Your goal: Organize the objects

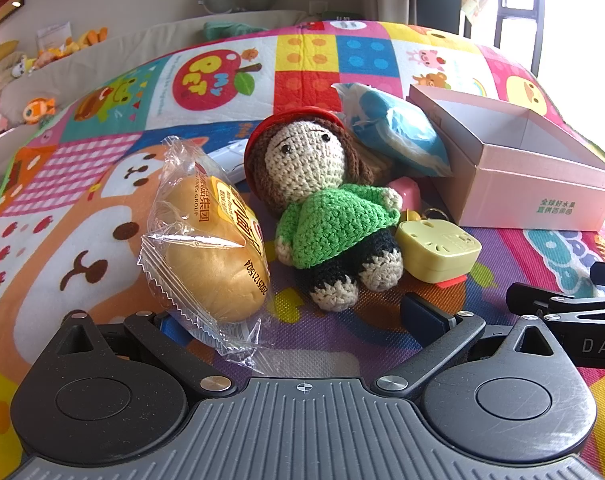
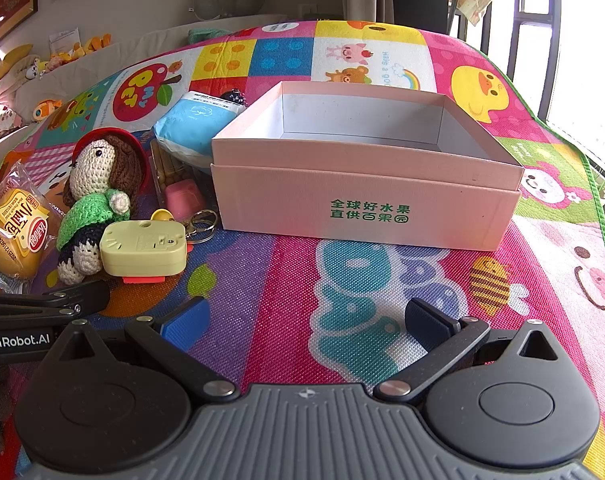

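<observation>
A wrapped bread bun point(image 1: 210, 252) lies on the colourful mat, its wrapper over my left gripper's left finger. A crochet doll point(image 1: 326, 204) in a green top lies beside it, with a yellow-green plastic gadget point(image 1: 438, 250) at its feet. My left gripper point(image 1: 298, 320) is open just in front of the bun and doll. An open, empty pink box point(image 2: 366, 196) stands in front of my right gripper point(image 2: 306, 324), which is open and empty over the mat. The bun point(image 2: 14, 240), doll point(image 2: 94, 200) and gadget point(image 2: 142, 248) lie to its left.
A blue tissue pack point(image 1: 394, 132) leans by the box point(image 1: 538, 176). A pink block point(image 2: 182, 200), a keyring point(image 2: 200, 222) and a clear case of pills point(image 2: 170, 168) lie between doll and box. The left gripper point(image 2: 42, 308) shows at the right wrist view's left edge. Plush toys line the far left.
</observation>
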`<move>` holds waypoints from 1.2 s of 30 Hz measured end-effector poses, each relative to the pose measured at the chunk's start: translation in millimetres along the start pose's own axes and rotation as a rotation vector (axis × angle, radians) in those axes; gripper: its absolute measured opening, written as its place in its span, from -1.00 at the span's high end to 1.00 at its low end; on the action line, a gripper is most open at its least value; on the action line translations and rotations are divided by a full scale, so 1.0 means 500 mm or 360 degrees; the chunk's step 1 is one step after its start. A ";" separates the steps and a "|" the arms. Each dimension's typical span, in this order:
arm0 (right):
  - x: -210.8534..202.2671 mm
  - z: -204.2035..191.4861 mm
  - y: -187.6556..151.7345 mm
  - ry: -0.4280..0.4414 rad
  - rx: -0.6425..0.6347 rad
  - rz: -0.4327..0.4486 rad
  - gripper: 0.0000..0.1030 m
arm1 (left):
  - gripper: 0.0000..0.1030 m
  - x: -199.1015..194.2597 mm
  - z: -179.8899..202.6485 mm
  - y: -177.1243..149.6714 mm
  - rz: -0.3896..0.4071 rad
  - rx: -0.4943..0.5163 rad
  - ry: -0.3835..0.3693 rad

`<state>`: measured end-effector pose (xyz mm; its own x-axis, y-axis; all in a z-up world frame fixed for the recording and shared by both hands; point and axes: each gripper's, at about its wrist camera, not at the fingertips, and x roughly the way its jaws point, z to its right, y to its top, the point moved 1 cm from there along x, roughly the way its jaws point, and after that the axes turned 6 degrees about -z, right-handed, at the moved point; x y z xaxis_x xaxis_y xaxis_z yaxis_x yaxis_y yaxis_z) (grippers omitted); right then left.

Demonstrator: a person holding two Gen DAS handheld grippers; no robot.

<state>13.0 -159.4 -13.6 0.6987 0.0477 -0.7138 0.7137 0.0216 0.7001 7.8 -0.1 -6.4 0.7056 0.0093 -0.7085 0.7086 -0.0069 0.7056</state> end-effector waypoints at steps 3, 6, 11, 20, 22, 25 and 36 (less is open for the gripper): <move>0.000 0.000 0.000 0.0000 0.0000 0.0000 -1.00 | -1.00 0.000 0.000 0.000 0.0000 0.0000 0.0001; -0.001 0.000 0.000 0.0000 0.0000 0.0000 -1.00 | -1.00 0.000 0.000 0.000 0.0000 0.0001 0.0001; 0.001 -0.002 0.000 0.0000 0.0000 0.0000 -1.00 | -1.00 0.000 -0.001 0.000 -0.0001 0.0003 0.0002; -0.003 0.009 0.002 0.0007 0.0007 0.0002 -1.00 | -1.00 0.001 -0.009 0.001 -0.0001 0.0009 0.0006; 0.002 -0.003 0.000 0.0003 0.0003 0.0002 -1.00 | -1.00 0.005 -0.003 0.003 0.0000 0.0013 0.0011; 0.002 -0.001 0.001 0.0002 0.0001 0.0002 -1.00 | -1.00 0.006 -0.002 0.003 -0.0001 0.0014 0.0012; 0.001 -0.002 0.002 0.0003 0.0002 0.0001 -1.00 | -1.00 0.002 0.004 0.002 -0.0010 0.0023 0.0006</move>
<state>13.9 -158.6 -13.4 0.6993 0.0494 -0.7131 0.7131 0.0205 0.7008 9.4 -2.1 -6.6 0.7010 0.0131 -0.7131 0.7132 -0.0216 0.7007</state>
